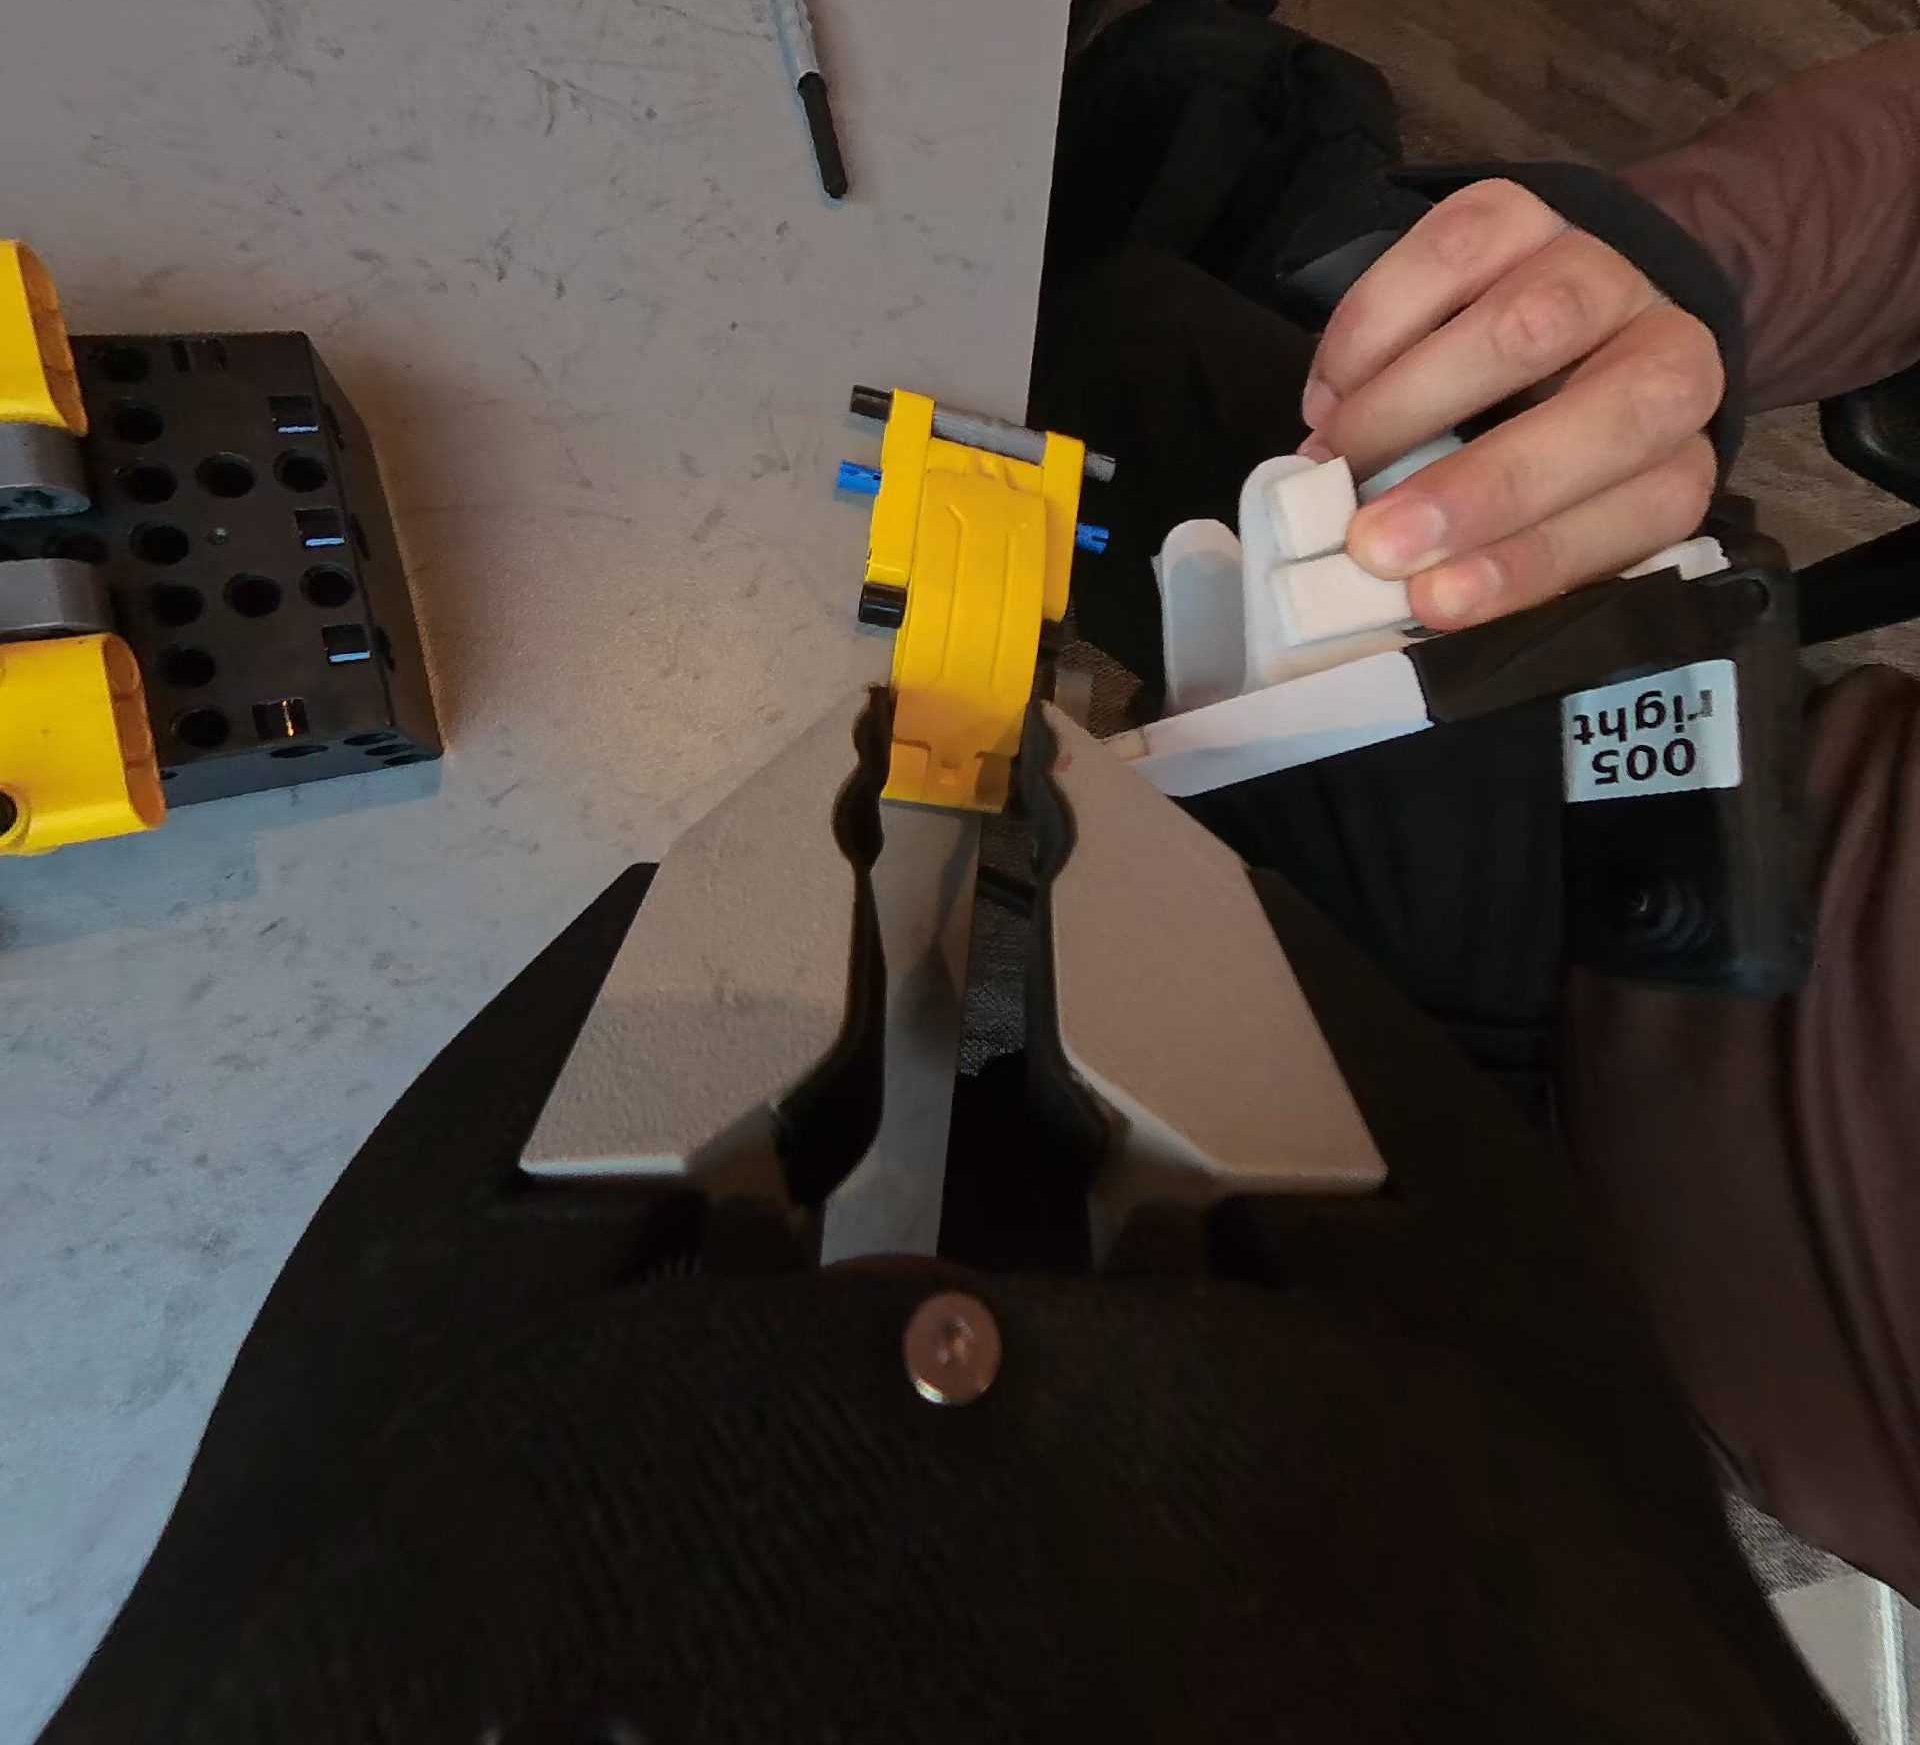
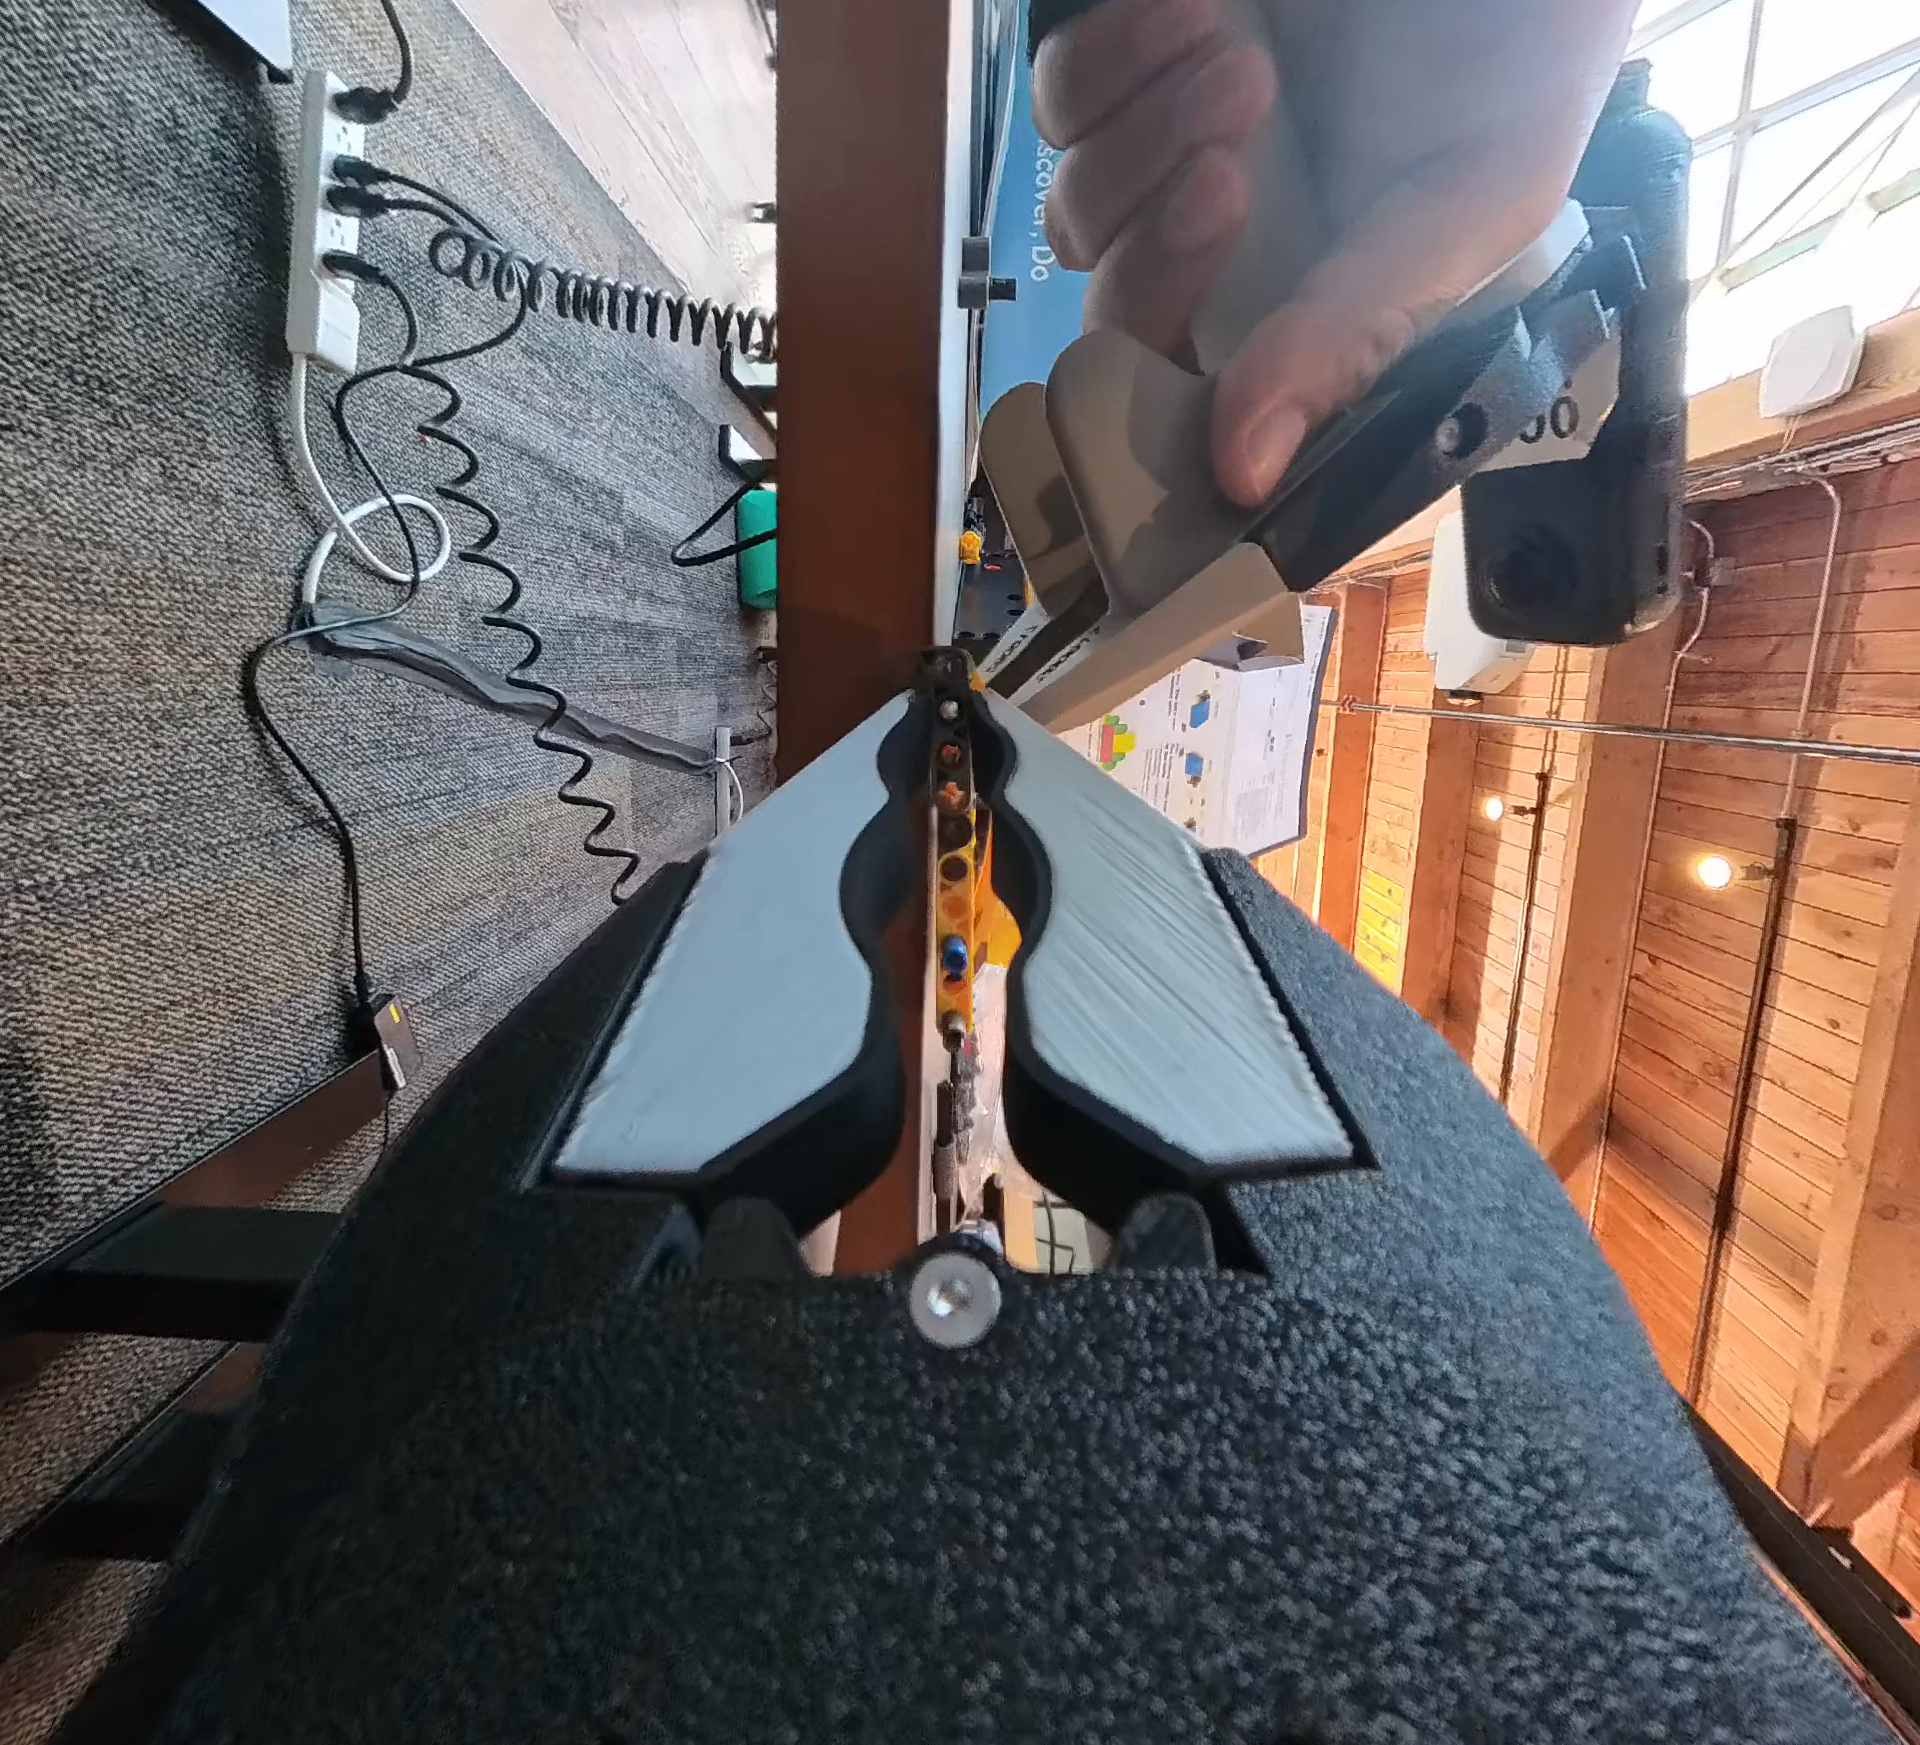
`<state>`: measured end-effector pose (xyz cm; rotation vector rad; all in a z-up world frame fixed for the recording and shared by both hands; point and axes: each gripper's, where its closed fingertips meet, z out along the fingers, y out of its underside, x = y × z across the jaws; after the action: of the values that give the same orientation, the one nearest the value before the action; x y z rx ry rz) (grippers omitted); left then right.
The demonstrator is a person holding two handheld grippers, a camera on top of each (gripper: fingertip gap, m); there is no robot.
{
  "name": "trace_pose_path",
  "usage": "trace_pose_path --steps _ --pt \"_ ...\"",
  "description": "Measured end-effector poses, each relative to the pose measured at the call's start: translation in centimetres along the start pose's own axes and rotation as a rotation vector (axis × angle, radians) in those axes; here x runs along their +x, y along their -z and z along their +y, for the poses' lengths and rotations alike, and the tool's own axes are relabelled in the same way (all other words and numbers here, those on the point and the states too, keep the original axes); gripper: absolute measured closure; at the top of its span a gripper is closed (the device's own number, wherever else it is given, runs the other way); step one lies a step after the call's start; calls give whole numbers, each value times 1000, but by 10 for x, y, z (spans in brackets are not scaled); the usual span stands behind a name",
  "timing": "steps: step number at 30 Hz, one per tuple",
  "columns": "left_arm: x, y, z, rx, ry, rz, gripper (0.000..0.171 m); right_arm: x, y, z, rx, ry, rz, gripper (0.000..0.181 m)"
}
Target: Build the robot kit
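My left gripper is shut on the near end of a yellow plastic part, which carries a grey axle, blue pins and black pins, and holds it over the table's right edge. My right gripper, held by a hand, comes in from the right to the part's near right side. In the right wrist view the right gripper has its jaws closed to a narrow gap on a black end of the yellow part. The left gripper meets it from the upper right.
A black block with holes and yellow pieces sits at the left of the grey table. A black axle with a grey sleeve lies farther back. A power strip and coiled cables lie on the carpet. My two grippers' fingertips are within a few centimetres of each other.
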<state>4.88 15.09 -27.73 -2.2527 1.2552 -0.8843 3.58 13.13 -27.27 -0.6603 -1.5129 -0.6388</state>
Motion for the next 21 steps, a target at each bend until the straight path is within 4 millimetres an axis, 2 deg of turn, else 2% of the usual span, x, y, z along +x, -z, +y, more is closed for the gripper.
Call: trace_pose_path --steps 10,14,21 --pt "-1 -1 -1 63 27 -16 149 -1 -2 2 27 -28 -47 176" --pt "-1 -1 -1 69 17 -4 149 1 -1 3 57 -125 -118 175" --pt "-3 -2 -2 78 25 -3 150 0 -4 4 93 -94 -115 176"
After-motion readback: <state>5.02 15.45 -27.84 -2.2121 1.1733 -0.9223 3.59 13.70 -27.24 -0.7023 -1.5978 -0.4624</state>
